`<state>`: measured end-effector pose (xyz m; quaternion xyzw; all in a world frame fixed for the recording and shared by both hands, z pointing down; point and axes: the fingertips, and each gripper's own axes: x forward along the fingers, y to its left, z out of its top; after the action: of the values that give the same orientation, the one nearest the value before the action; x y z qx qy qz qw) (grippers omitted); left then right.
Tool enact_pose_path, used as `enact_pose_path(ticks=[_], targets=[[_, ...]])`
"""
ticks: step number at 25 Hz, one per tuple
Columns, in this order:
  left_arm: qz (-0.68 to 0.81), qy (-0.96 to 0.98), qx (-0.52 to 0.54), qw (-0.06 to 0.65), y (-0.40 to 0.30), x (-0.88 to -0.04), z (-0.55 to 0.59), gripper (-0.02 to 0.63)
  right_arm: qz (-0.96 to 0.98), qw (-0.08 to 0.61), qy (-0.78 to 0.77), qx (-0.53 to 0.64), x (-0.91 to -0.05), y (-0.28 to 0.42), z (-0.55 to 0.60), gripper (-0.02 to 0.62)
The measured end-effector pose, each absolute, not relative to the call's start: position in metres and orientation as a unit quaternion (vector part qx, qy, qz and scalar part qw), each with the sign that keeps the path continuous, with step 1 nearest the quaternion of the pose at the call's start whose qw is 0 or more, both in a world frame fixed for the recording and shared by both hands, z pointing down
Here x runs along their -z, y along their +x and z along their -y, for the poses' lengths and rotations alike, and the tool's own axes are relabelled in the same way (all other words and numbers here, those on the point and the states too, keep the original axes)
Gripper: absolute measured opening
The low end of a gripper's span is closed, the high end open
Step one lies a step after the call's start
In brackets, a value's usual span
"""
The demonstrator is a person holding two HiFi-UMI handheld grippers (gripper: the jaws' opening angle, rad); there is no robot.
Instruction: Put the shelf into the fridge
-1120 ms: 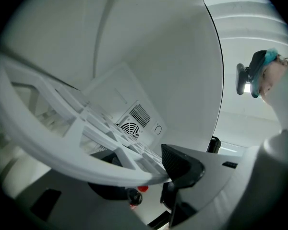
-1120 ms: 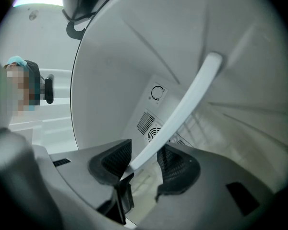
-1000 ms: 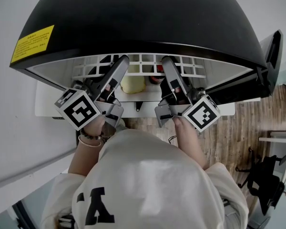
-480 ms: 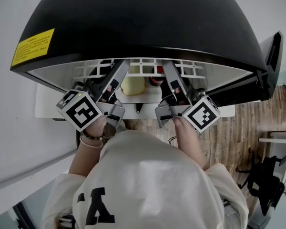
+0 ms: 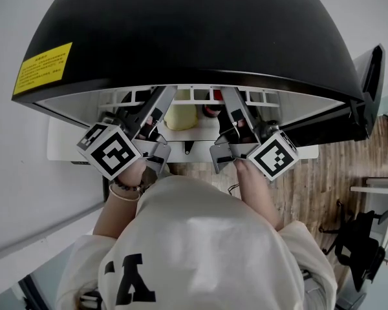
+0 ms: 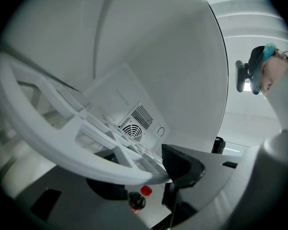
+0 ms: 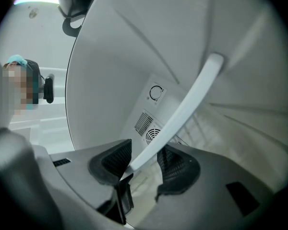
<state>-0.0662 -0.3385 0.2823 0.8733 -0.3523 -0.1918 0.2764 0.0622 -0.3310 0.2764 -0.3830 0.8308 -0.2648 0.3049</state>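
Head view: white plastic lattice shelf (image 5: 197, 96) lies in the mouth of the glossy black, rounded fridge (image 5: 194, 31).
Left gripper (image 5: 160, 102): clamped on the shelf's rim.
Right gripper (image 7: 144, 161): ribbed black pads (image 7: 176, 166) pinch the smooth rim.

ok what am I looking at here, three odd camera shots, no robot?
No robot arm: a person holds a handheld gripper in each hand, the left gripper and the right gripper. The marker cube on each is part of it. The head view comes from a camera on the person's head, looking steeply down over a black fridge with its door open. The other two pictures come from wide-angle cameras riding on the grippers, looking along their fingers into the white interior, with a fan vent at the back. Both grippers grip the near rim of a white grid shelf, partly inside. A pale yellow item shows beneath it.
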Motion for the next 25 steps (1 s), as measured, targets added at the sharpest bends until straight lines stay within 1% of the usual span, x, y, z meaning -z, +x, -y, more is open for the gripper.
enact_pose_path(ticks=[11,13,17,25], targets=[[0.355,0.869,0.207,0.275,-0.068,-0.282,0.338,0.201,-0.827,0.306,-0.397,0.254,-0.275,0.063,0.330,0.169],[0.370,0.870,0.197,0.259,-0.068,-0.281,0.336,0.207,-0.829,0.294,-0.410,0.239,-0.274,0.062,0.329,0.177],[0.392,0.878,0.167,0.217,-0.064,-0.280,0.325,0.254,-0.831,0.282,-0.420,0.234,-0.277,0.062,0.323,0.196],[0.399,0.881,0.164,0.196,-0.061,-0.283,0.302,0.255,-0.834,0.275,-0.427,0.214,-0.281,0.064,0.300,0.199]])
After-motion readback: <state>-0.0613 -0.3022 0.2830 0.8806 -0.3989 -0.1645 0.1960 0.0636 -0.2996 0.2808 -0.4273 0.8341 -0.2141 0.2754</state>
